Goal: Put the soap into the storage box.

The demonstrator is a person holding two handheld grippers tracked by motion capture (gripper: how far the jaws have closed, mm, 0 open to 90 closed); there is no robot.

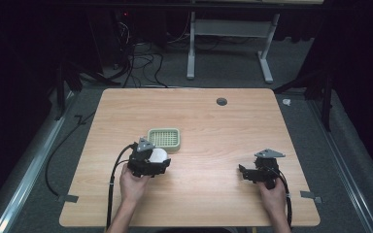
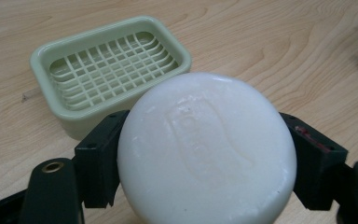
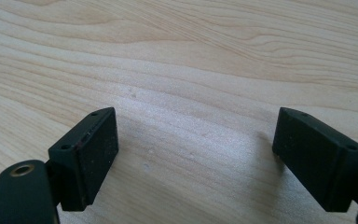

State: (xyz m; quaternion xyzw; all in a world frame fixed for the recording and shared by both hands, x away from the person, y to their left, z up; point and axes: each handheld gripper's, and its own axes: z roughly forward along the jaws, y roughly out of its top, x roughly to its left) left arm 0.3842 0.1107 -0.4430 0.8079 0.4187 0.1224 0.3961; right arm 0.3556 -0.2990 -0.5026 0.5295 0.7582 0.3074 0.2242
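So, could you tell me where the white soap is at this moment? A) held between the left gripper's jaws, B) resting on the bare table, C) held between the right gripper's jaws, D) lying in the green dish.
A: the soap sits clamped between the jaws of the left gripper, just short of the empty dish, while the right gripper is open over bare table.

The table (image 1: 194, 194) is seen whole from above in the high view, facing forward and down. In the left gripper view, the soap (image 2: 207, 149) and soap dish (image 2: 109, 70) are seen close; both are shared with the high view. The wood is viewed closely in the right gripper view.
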